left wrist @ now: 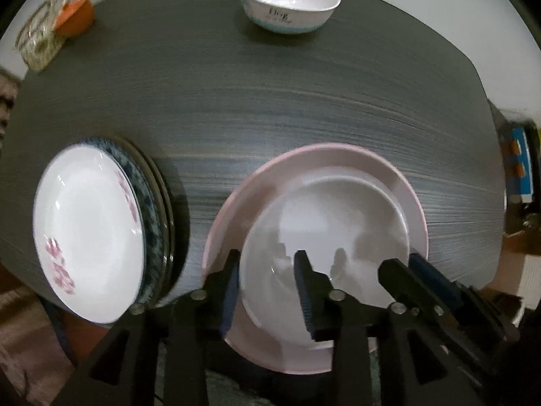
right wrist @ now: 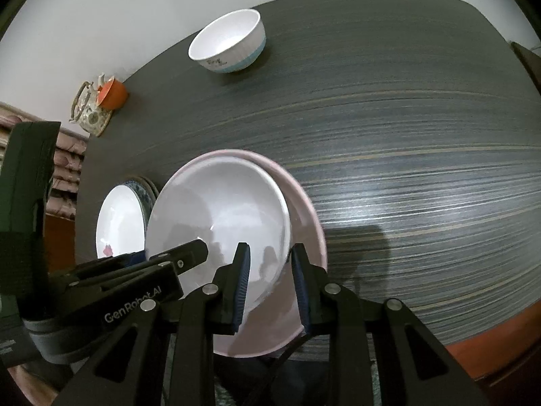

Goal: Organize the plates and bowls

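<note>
Both grippers are at the near edge of the worktop [left wrist: 304, 101], working the same dishes. Left gripper [left wrist: 267, 291] has its two blue-padded fingers spread, straddling the near left rim of the white bowl [left wrist: 338, 223]: one finger outside the bowl wall, the other inside over the basin. Whether the pads actually press the wall I cannot tell; the gap looks wide, so I read it as released. Right gripper [right wrist: 270, 284] comes in at the bowl's right rim, one finger inside the white bowl [right wrist: 219, 209] and one outside it over the pink plate [right wrist: 304, 216], jaws also apart with the rim between them; no clear squeeze on it.

That white bowl sits in the pink plate [left wrist: 389, 169], pushed toward one side so a crescent of pink shows along the far edge. The plate itself overhangs the front of the worktop a little.

Off to the left, a stack of plates [left wrist: 91, 230] rests near the worktop corner: a white plate with pink flowers on top, a blue-patterned one under it, darker rims below. At the far edge stands a small white bowl [left wrist: 289, 1] with a blue band at its foot and lettering on the side, well apart from everything else. In the far left corner, an orange cup [right wrist: 113, 93] sits beside a patterned teapot [right wrist: 89, 111].
</note>
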Motion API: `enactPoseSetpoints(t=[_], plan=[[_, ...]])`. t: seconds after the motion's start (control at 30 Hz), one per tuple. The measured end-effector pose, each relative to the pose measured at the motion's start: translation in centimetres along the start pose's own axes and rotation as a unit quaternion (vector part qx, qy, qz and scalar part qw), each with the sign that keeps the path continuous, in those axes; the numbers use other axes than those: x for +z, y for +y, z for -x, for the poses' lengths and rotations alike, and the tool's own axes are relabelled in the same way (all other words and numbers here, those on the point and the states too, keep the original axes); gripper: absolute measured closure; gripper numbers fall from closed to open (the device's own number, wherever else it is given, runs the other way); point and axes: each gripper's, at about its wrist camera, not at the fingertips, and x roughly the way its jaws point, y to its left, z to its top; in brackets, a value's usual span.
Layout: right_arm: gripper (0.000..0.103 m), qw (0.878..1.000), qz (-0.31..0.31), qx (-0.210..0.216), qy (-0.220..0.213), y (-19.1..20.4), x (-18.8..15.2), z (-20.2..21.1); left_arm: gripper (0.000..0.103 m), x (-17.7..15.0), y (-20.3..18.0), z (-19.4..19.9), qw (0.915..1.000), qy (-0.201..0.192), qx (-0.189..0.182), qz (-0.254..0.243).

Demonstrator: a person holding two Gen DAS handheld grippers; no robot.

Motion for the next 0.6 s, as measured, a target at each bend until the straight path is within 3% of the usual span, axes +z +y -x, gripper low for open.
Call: enactPoseSetpoints(t=[0.17, 0.3, 0.43, 0.6], plan=[[0.077, 1.0, -0.009, 0.013, -0.006, -0.5, -0.1, 0.5, 0.057, 0.2, -0.1, 0.5, 0.9999, -0.015, -0.003, 0.003], [0.075, 1.0, -0.005, 0.019, -0.011, -0.3, -0.2, 0.8, 0.056, -0.2, 0.1, 1.3, 0.9994, -0.035, -0.006, 0.003], [0.073, 0.999, 0.001, 0.021, -0.025, -0.1, 0.1, 1.5, 0.056, -0.6, 0.4, 3.0, 0.9966, -0.082, -0.005, -0.009], [0.072, 0.998, 0.017, 0.016, -0.056, 0.5, 0.6, 2.7, 0.055, -1.1, 0.1, 5.1, 0.987, -0.159, 0.009, -0.024]])
